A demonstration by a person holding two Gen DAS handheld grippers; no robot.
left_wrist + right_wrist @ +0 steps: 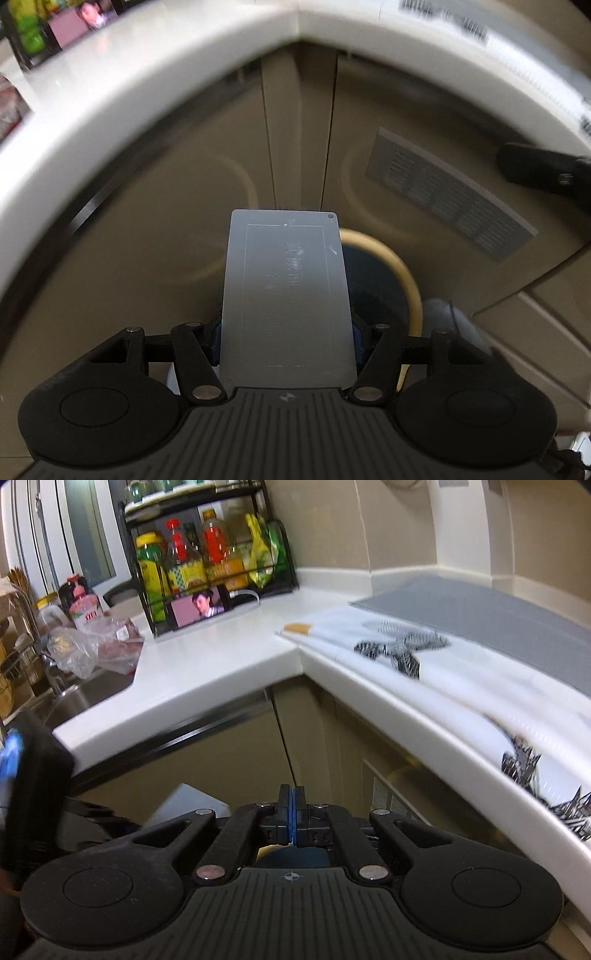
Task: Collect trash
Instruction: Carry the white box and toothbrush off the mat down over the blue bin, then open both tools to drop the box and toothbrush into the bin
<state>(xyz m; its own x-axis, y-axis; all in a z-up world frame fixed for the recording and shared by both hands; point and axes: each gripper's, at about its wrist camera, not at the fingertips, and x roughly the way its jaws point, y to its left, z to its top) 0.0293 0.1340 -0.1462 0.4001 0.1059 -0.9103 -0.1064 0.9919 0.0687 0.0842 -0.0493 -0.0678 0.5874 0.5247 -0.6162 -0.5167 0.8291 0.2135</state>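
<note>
My left gripper (286,332) is shut on a flat grey rectangular plastic sheet (288,288) with faint printed lines, its blue pads pressing on the two long edges. It points steeply down. Just beyond the sheet, on the floor, stands a round bin (384,280) with a yellow rim and a dark inside, partly hidden by the sheet. My right gripper (291,812) is shut, blue pads together with nothing between them, in front of the cabinet corner below the counter. A black part of the right gripper (535,170) shows at the right edge of the left wrist view. A corner of the grey sheet (188,805) shows in the right wrist view.
A white L-shaped counter (221,664) overhangs beige cabinet doors (184,221). It carries a white patterned cloth (424,664), a grey mat (498,609), a rack of bottles (207,561), a phone (199,605), a plastic bag (92,650) and a sink (74,698). A vent grille (450,192) sits in the right cabinet.
</note>
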